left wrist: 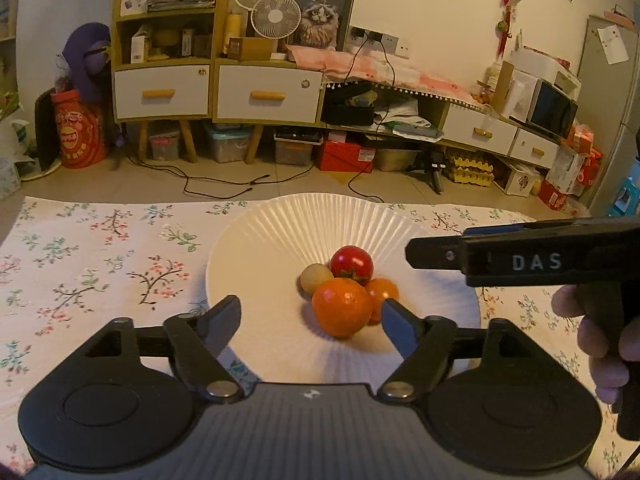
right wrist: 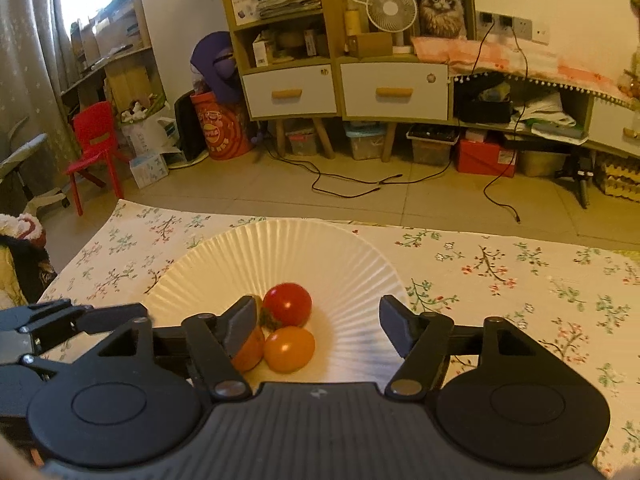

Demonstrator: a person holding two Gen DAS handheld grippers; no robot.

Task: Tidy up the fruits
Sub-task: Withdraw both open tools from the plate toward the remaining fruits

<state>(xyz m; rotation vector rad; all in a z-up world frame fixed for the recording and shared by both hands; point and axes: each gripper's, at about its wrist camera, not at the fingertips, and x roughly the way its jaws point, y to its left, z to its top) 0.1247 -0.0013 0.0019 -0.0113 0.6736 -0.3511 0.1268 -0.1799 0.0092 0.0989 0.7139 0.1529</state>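
tablecloth (left wrist: 100,248): white cloth with a floral sprig print, covering the table under everything; its far edge meets the tiled floor.
left gripper (left wrist: 311,320): low at the near rim of the plate, jaws spread wide with nothing between the pads; the large orange sits just ahead of the gap, nearer the right-hand finger.
plate (left wrist: 280,232): wide white dish with radial ribs, resting on the cloth, holding all four fruits near its centre.
pale fruit (left wrist: 315,277): small, yellowish-tan and round, on the left of the cluster, touching the tomato and the large orange.
large orange (left wrist: 341,307): nearest fruit in the left wrist view, at the front of the cluster; in the right wrist view it is mostly hidden behind a finger.
red tomato (left wrist: 352,264): at the back of the cluster, its green calyx turned toward the oranges.
small orange (left wrist: 382,291): on the right of the cluster, partly behind the large orange.
right gripper (right wrist: 318,322): jaws wide apart and holding nothing, hovering over the near part of the plate; the tomato and small orange lie between its fingers, nearer the left-hand one.
right hand (left wrist: 600,344): fingers wrapped around the black handle at the right edge of the left wrist view.
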